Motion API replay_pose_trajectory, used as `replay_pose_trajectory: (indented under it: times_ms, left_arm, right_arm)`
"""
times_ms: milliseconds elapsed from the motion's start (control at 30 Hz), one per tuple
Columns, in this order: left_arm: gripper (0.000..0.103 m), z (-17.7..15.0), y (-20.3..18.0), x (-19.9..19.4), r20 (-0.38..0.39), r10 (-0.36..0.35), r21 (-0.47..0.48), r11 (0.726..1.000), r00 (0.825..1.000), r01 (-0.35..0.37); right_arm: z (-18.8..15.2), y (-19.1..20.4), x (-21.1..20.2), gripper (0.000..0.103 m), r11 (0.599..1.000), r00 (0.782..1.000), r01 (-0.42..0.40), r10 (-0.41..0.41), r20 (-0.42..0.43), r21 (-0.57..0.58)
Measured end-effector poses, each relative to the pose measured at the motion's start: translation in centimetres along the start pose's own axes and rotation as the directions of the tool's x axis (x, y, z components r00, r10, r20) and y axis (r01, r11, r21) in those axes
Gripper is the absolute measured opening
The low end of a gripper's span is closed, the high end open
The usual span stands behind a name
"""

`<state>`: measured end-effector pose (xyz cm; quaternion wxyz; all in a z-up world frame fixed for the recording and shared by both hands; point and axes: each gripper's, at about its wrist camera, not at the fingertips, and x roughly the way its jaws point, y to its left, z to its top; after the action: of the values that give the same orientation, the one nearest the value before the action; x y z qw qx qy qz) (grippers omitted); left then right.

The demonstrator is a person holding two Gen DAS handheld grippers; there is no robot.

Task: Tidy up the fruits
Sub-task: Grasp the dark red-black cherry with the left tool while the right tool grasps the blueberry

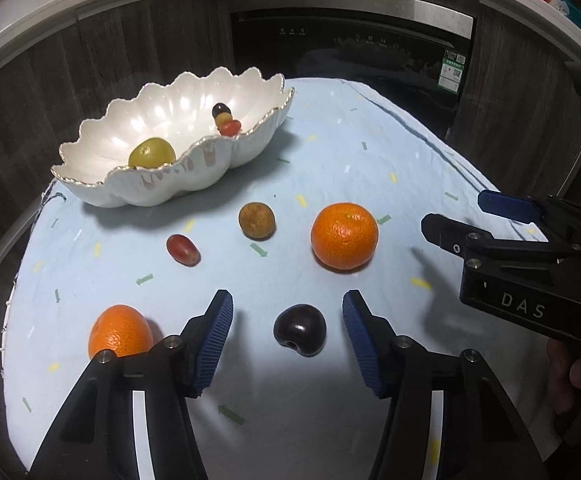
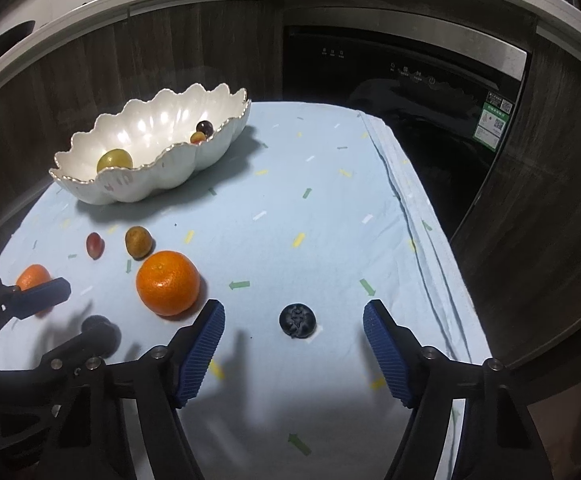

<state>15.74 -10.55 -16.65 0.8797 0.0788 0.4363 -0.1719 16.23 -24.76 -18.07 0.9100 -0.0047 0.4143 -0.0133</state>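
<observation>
My left gripper (image 1: 288, 316) is open, its fingers on either side of a dark cherry (image 1: 299, 329) lying on the cloth. My right gripper (image 2: 294, 320) is open around a blueberry (image 2: 297, 320); it also shows at the right of the left wrist view (image 1: 456, 216). A large orange (image 1: 344, 236) (image 2: 168, 283), a small orange (image 1: 119, 332) (image 2: 32, 276), a brown-green fruit (image 1: 256, 221) (image 2: 138, 241) and a red grape (image 1: 183, 250) (image 2: 94, 245) lie loose. The white scalloped bowl (image 1: 194, 168) (image 2: 170, 168) at the back left holds a yellow-green fruit (image 1: 151, 153) (image 2: 114, 160) and small fruits (image 1: 226, 120).
A light blue cloth (image 1: 330, 152) (image 2: 310, 220) with small arrow marks covers the table. Behind it stand dark wood cabinets and a black built-in appliance (image 1: 350, 48) (image 2: 402, 80). The table's right edge (image 2: 430, 232) drops off near the blueberry.
</observation>
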Motion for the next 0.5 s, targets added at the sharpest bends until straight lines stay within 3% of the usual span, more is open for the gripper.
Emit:
replay_pose_trajectory:
  times_ms: [167, 500]
  left_arm:
    - [0.052, -0.4, 0.2, 0.8, -0.02, -0.018, -0.009, 1.0, 1.0, 0.018]
    - [0.042, -0.9, 0.1, 1.5, -0.022, -0.053, -0.006, 0.999, 0.998, 0.053]
  right_arm:
    - [-0.2, -0.2, 1.1, 0.062, 1.0, 1.0, -0.004, 0.004, -0.022, 0.006]
    - [-0.5, -0.3, 2.7, 0.053, 1.0, 0.998, -0.007, 0.008, -0.063, 0.017]
